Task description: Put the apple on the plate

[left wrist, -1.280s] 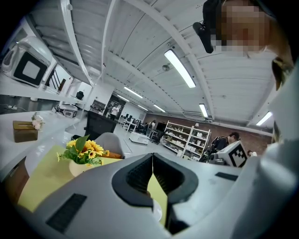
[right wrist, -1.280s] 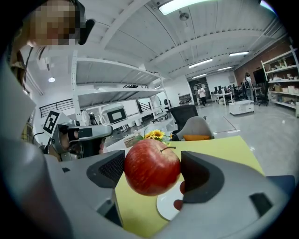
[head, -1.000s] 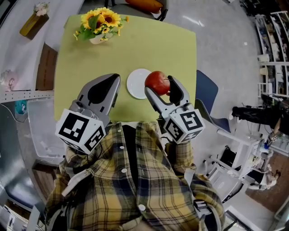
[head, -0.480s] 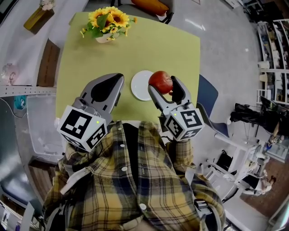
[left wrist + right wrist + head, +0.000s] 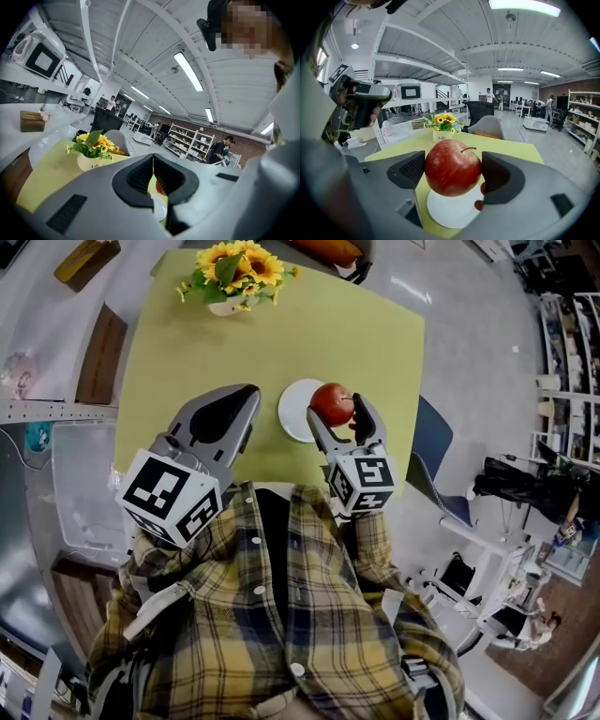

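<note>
Right hand-held gripper (image 5: 336, 414) is clamped on a red apple (image 5: 452, 168), one dark pad pressed to each side of the fruit, with the stem pointing up and a little to the right. It holds the apple up off the bench (image 5: 361, 334), over a small white plate (image 5: 293, 411). From the head view the fruit covers the plate's right edge, and from the right gripper view the plate shows below it. The plate itself has nothing lying on it and sits on the yellow-green top, towards the near edge.

To the left, the left hand-held gripper (image 5: 250, 397) hangs above the near part of the bench, just beside the plate. Its two jaws are pressed together with nothing between them. Each tool carries a cube with black and white square markers at its back end, the right cube (image 5: 363, 484) and the left cube (image 5: 169, 498), both close to the person's plaid shirt (image 5: 281, 615).

At the far side of the bench stands a white pot of sunflowers (image 5: 234, 273), well apart from the plate. A blue chair seat (image 5: 427, 439) pokes out past the bench's right edge. Behind, the room runs back under long ceiling lights to open shelving (image 5: 192, 143), with a few people standing about.
</note>
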A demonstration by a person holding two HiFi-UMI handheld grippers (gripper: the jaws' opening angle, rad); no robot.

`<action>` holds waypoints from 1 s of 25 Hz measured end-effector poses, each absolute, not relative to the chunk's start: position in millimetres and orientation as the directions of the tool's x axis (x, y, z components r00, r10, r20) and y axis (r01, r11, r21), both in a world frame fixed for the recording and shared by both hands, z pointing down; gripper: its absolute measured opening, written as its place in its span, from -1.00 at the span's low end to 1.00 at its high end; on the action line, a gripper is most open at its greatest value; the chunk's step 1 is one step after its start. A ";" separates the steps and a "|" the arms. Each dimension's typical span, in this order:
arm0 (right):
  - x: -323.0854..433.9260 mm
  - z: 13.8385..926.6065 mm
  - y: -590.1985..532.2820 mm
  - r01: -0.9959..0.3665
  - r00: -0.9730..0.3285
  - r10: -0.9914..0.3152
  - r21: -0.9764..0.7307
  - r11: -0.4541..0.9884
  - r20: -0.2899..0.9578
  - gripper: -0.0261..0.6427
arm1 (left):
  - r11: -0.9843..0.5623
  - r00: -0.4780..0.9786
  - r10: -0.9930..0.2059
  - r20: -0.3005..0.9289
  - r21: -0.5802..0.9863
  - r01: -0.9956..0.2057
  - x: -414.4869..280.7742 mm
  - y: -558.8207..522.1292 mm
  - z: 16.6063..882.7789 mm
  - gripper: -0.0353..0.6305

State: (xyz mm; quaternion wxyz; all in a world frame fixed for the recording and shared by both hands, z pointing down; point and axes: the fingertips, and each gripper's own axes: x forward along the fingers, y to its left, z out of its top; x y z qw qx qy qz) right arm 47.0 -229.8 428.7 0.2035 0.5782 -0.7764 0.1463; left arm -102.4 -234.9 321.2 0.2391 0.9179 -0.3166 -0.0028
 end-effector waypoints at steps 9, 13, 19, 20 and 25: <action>58.3 484.4 -236.1 -0.960 -0.181 -0.841 0.095 0.264 0.509 0.17 | -0.666 0.784 -0.599 0.160 0.444 -0.599 -112.1 -234.1 328.5 -0.87; 61.4 506.2 -237.9 -0.964 -0.174 -0.832 0.082 0.253 0.527 0.17 | -0.663 0.781 -0.604 0.161 0.442 -0.604 -114.7 -233.2 330.6 -0.87; 63.6 525.2 -242.5 -0.959 -0.164 -0.830 0.111 0.261 0.534 0.17 | -0.652 0.776 -0.608 0.167 0.454 -0.608 -114.4 -230.6 331.4 -0.87; 64.6 528.2 -243.1 -0.958 -0.157 -0.829 0.121 0.260 0.538 0.17 | -0.652 0.776 -0.609 0.167 0.453 -0.609 -114.2 -230.2 330.9 -0.87; 66.1 541.9 -242.8 -0.957 -0.145 -0.813 0.131 0.261 0.563 0.17 | -0.654 0.774 -0.612 0.165 0.445 -0.612 -114.5 -228.9 329.9 -0.87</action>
